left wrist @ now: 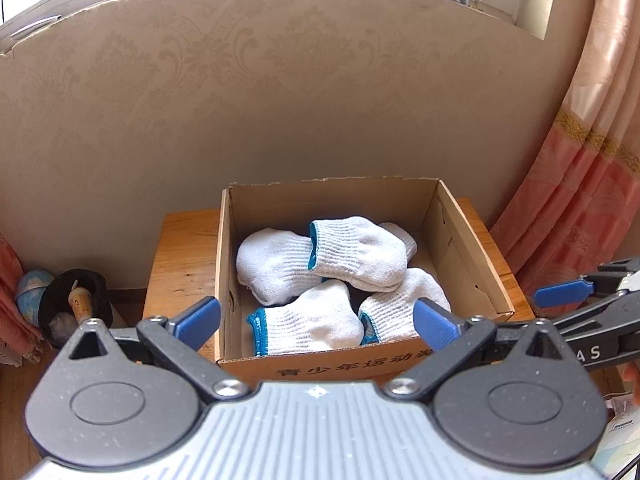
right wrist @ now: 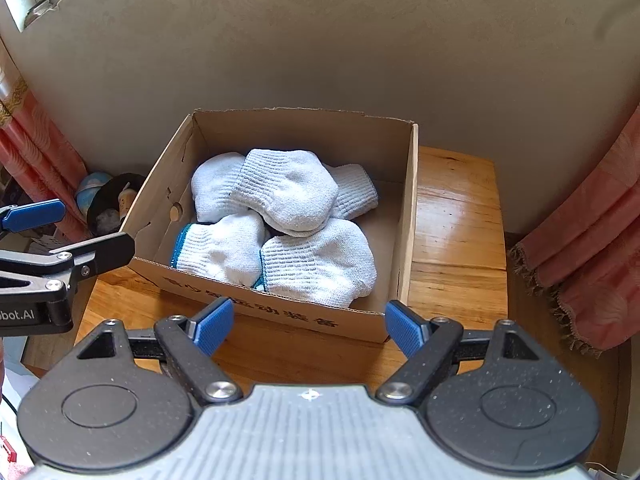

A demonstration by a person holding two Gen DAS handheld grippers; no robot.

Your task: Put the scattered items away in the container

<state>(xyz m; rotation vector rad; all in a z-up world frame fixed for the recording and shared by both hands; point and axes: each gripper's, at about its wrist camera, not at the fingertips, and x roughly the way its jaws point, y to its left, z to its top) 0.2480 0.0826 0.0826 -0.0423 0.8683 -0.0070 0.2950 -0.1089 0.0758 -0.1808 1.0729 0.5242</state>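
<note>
An open cardboard box [left wrist: 460, 248] [right wrist: 160, 200] stands on a small wooden table [left wrist: 180, 256] [right wrist: 456, 232]. Several folded white knit gloves with blue cuffs lie piled inside it; the top glove [left wrist: 356, 256] [right wrist: 288, 192] rests across the others. My left gripper [left wrist: 316, 318] hovers over the box's near edge, open wide with nothing between its blue pads. My right gripper [right wrist: 309, 328] hangs open in front of the box's near wall, also empty. Each gripper shows in the other's view: the right gripper [left wrist: 564, 294] at the right side, the left gripper [right wrist: 72, 232] at the left.
A patterned beige wall rises right behind the box. Pink curtains [left wrist: 580, 180] [right wrist: 592, 260] hang at both sides. Left of the table, low down, sit a black bowl [left wrist: 76, 300] [right wrist: 112, 204] with small objects and a blue ball [left wrist: 32, 284]. Bare tabletop lies right of the box.
</note>
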